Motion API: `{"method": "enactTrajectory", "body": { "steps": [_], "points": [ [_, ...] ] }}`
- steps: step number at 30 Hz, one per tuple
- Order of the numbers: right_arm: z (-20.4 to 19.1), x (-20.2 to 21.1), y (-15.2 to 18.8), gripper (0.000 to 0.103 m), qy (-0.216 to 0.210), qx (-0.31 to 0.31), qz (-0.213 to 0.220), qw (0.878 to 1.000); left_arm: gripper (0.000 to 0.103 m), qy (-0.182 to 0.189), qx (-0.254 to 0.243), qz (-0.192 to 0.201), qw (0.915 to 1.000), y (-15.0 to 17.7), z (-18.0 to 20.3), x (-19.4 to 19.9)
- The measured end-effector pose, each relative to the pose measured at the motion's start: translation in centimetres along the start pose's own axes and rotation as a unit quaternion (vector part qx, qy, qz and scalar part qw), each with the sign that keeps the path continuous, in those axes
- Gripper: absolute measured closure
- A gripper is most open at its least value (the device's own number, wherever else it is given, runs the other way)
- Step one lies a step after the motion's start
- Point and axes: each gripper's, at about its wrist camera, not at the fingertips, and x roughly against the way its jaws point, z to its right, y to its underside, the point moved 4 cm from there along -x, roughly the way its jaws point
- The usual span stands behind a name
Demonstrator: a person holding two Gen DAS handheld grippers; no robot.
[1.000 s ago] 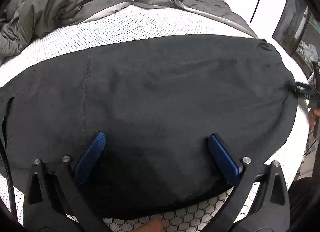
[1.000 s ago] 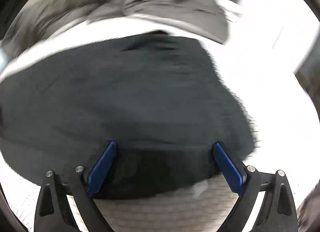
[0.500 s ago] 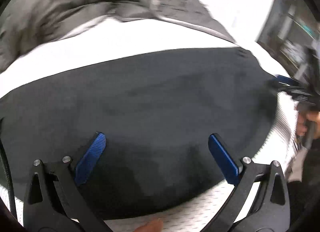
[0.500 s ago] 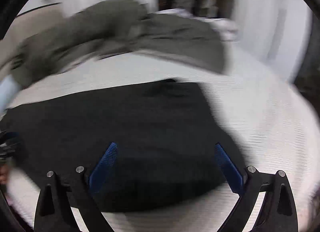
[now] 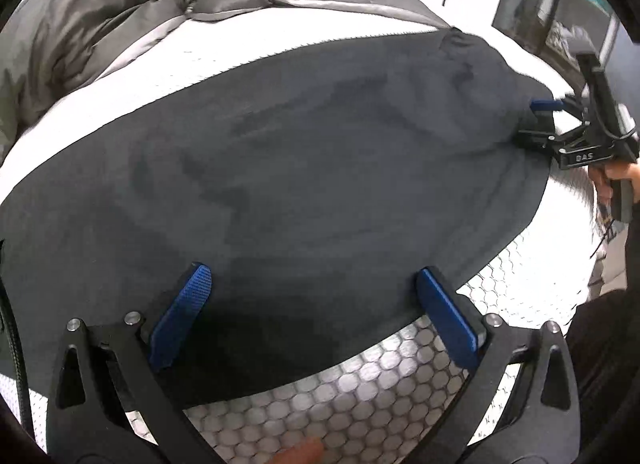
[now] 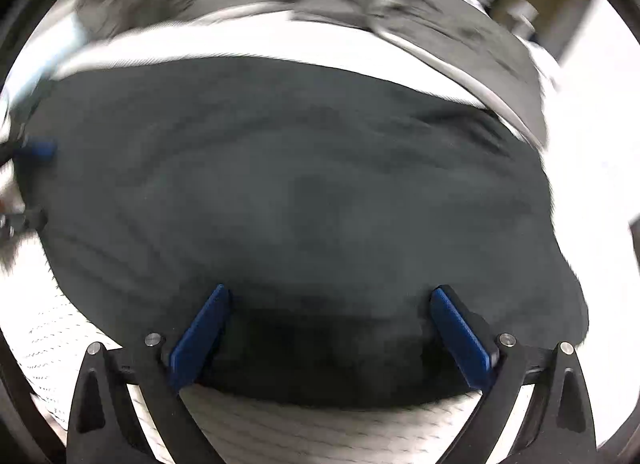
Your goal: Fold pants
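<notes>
Black pants (image 5: 300, 167) lie spread flat on a white bed; they also fill the right wrist view (image 6: 304, 203). My left gripper (image 5: 316, 296) is open, its blue pads over the near edge of the cloth, holding nothing. My right gripper (image 6: 332, 320) is open too, its pads straddling the pants' near edge. In the left wrist view the right gripper (image 5: 540, 119) shows at the pants' far right end. In the blurred right wrist view the left gripper (image 6: 36, 147) shows at the far left end.
A rumpled grey duvet (image 5: 132, 11) lies across the back of the bed. The white hex-patterned mattress cover (image 5: 360, 396) shows in front of the pants. A dark shelf unit (image 5: 560, 15) stands at the right, past the bed's edge.
Both grippers have shifted along the pants' edge while staying open. The right gripper has come closer and larger at the right in the left wrist view. The right wrist view swung around.
</notes>
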Motion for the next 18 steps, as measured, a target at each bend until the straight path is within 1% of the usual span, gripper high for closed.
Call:
{"method": "enactTrajectory", "body": {
  "steps": [2,4,6,7,9,10,11,12,13,14,15,16,17,18],
  "points": [
    [1.8,0.5,0.0,0.002,0.002,-0.031,0.007,1.000,0.001,0.007,0.017,0.016,0.9997,-0.7,-0.9,1.1],
    [1.6,1.7,-1.0,0.002,-0.006,-0.039,0.032,0.999,0.001,0.011,0.030,0.039,0.9987,-1.7,-1.4,2.0],
    [-0.7,2.4,-2.4,0.002,-0.041,-0.027,0.057,0.997,0.001,-0.007,0.037,0.045,0.9982,-3.4,-1.9,1.7],
    [-1.4,2.0,-3.2,0.002,-0.052,-0.019,0.058,0.997,0.001,-0.024,0.040,0.043,0.9980,-4.2,-2.2,1.2],
    [-4.5,0.9,-4.8,0.002,-0.068,0.012,0.055,0.996,0.001,-0.036,0.036,0.036,0.9981,-5.5,-2.1,-0.1],
    [-6.4,-0.1,-5.5,0.002,-0.079,0.043,0.046,0.995,0.001,-0.035,0.034,0.024,0.9985,-5.7,-2.2,-1.2],
    [-7.4,-0.5,-5.6,0.002,-0.079,0.060,0.039,0.994,0.001,-0.038,0.037,0.009,0.9985,-5.7,-2.3,-2.1],
    [-8.3,-1.6,-5.8,0.003,-0.066,0.086,0.026,0.994,0.001,-0.042,0.045,-0.016,0.9980,-5.4,-2.7,-3.2],
    [-8.0,-2.4,-5.7,0.003,-0.057,0.098,0.019,0.993,0.001,-0.041,0.050,-0.032,0.9974,-5.1,-3.0,-4.0],
    [-8.0,-2.1,-5.3,0.003,-0.055,0.098,0.019,0.994,0.001,-0.035,0.050,-0.024,0.9979,-4.9,-3.3,-3.9],
    [-6.7,-2.2,-5.2,0.003,-0.047,0.088,0.020,0.995,0.001,-0.031,0.047,-0.020,0.9982,-4.8,-3.5,-3.7],
    [-3.9,-2.4,-5.1,0.003,-0.010,0.064,0.018,0.998,0.001,-0.031,0.043,-0.020,0.9984,-4.5,-3.7,-3.4],
    [-2.5,-2.6,-5.2,0.003,0.021,0.043,0.014,0.999,0.001,-0.032,0.042,-0.018,0.9984,-4.2,-4.1,-3.2],
    [1.4,-3.0,-4.6,0.003,0.074,-0.002,0.005,0.997,0.001,-0.031,0.043,-0.015,0.9985,-3.9,-4.4,-3.0]
  ]
}}
